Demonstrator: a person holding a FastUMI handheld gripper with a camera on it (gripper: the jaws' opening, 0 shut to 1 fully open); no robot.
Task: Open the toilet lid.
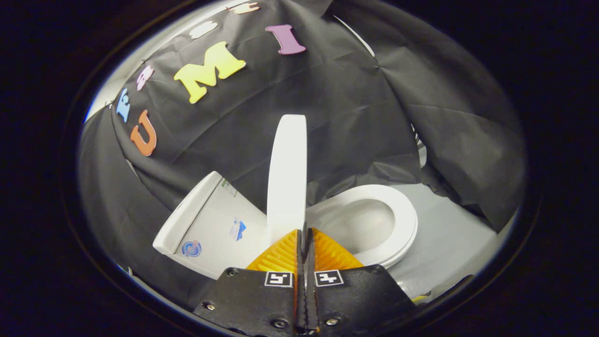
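Note:
The white toilet lid [287, 173] stands raised and is seen edge-on, between the tank [210, 220] and the seat ring [398, 224]. The bowl [360, 224] lies uncovered inside the seat ring. My gripper [304, 230] is shut, its fingers pressed together with nothing visible between them. Its tips sit right at the near edge of the lid, on the bowl side; I cannot tell whether they touch it.
Black cloth hangs as the booth's wall behind and around the toilet. A pale grey floor [458, 234] stretches beyond the seat. Stickers mark the tank's side [236, 230].

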